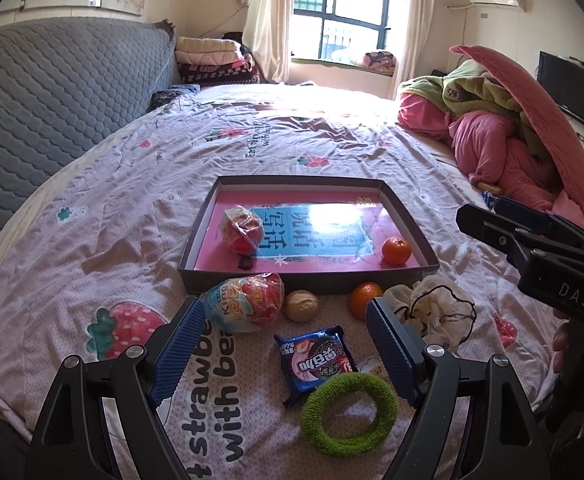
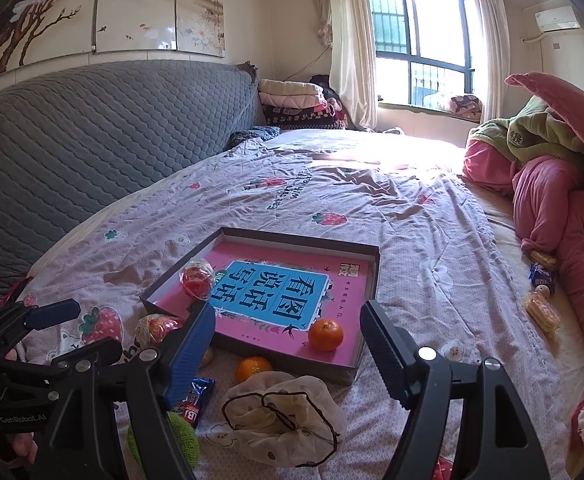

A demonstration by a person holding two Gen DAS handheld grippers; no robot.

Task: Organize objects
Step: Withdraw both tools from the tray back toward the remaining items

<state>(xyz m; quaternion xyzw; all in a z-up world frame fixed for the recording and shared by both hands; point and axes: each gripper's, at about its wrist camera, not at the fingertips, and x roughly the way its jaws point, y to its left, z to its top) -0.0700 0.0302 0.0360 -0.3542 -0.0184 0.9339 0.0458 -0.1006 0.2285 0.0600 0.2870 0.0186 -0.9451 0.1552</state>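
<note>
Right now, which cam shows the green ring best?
The left wrist view: the green ring lies whole and unobstructed on the bedsheet, beside the blue snack packet. In the right wrist view only a green sliver shows behind the right hand-held gripper.

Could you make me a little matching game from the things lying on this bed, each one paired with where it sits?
Things:
1. green ring
2. walnut
3. blue snack packet
4. red wrapped ball

Places:
A. inside the shallow box
B. nearest the camera, on the sheet
C. just outside the box's front wall, between a wrapped egg and an orange
D. between the walnut and the ring

Pairs: 1-B, 2-C, 3-D, 4-A
</note>
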